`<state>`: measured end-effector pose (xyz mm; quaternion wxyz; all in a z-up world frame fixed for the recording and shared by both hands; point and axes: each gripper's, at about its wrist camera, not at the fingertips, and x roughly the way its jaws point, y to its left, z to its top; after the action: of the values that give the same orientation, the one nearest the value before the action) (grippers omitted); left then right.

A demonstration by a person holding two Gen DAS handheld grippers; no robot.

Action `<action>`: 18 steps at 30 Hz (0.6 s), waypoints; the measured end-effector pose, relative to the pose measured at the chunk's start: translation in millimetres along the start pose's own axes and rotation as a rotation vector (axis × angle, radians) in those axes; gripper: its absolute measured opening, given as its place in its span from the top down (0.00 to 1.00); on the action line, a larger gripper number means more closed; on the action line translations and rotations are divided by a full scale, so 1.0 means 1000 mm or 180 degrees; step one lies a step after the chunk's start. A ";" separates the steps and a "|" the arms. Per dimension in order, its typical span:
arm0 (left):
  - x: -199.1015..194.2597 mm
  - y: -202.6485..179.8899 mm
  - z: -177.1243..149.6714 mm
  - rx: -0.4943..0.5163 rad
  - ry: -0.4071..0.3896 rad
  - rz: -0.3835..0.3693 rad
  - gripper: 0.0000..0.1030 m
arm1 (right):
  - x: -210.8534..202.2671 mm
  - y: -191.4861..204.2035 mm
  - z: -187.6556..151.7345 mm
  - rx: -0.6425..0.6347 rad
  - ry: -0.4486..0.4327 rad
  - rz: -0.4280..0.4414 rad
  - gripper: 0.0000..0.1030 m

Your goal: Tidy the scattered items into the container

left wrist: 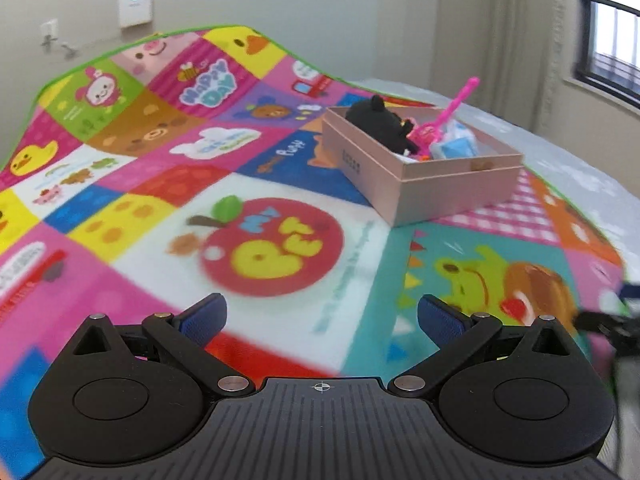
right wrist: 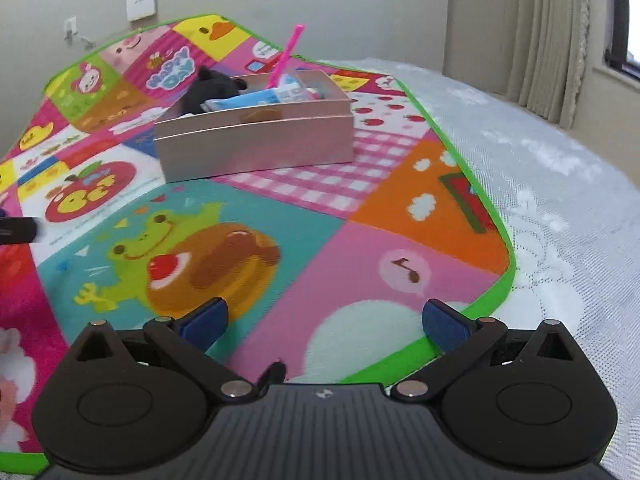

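While both fingers' pairs gape empty | pink box [left wrist: 424,178] well ahead | toys inside

1 box [left wrist: 424,176] – 1 black plush [left wrist: 380,126], 1 pink stick [left wrist: 460,102]; 1 mat [left wrist: 160,184].

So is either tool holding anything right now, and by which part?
Nothing is held. The left tool and right tool both stand open and empty above the play mat; the toys lie in the pink box.
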<state>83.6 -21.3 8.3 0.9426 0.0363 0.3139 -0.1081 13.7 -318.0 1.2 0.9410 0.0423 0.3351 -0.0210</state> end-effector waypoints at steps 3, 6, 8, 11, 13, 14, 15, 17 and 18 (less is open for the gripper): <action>0.021 -0.012 -0.005 0.0140 0.0157 0.0173 0.00 | -0.001 0.005 -0.001 -0.0039 -0.0071 -0.0042 0.00; 0.021 -0.008 -0.006 0.0128 0.0142 0.0130 0.00 | 0.000 0.010 0.000 -0.0153 -0.0041 -0.0026 0.00; 0.020 -0.006 -0.008 0.0106 0.0105 0.0118 0.00 | 0.001 0.008 0.001 -0.0119 -0.0006 0.0005 0.00; 0.019 -0.006 -0.012 0.0096 0.0041 0.0111 0.00 | 0.002 0.007 0.001 -0.0101 0.0001 0.0020 0.00; 0.018 -0.004 -0.012 0.0055 0.0045 0.0076 0.00 | 0.002 0.007 0.001 -0.0102 -0.0004 0.0011 0.00; 0.018 -0.004 -0.011 0.0035 0.0046 0.0059 0.00 | 0.002 0.006 0.001 -0.0101 -0.0006 0.0012 0.00; 0.018 -0.003 -0.011 0.0022 0.0048 0.0047 0.00 | 0.002 0.006 0.001 -0.0097 -0.0007 0.0015 0.00; 0.018 -0.002 -0.011 0.0017 0.0049 0.0037 0.00 | 0.003 0.006 0.001 -0.0094 -0.0008 0.0020 0.00; 0.018 -0.002 -0.011 0.0021 0.0052 0.0038 0.00 | 0.003 0.006 0.001 -0.0096 -0.0007 0.0017 0.00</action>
<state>91.2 -25.5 -11.2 0.9405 0.0422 0.3211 -0.1032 17.0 -312.5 0.6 0.9419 0.0289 0.3343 -0.0135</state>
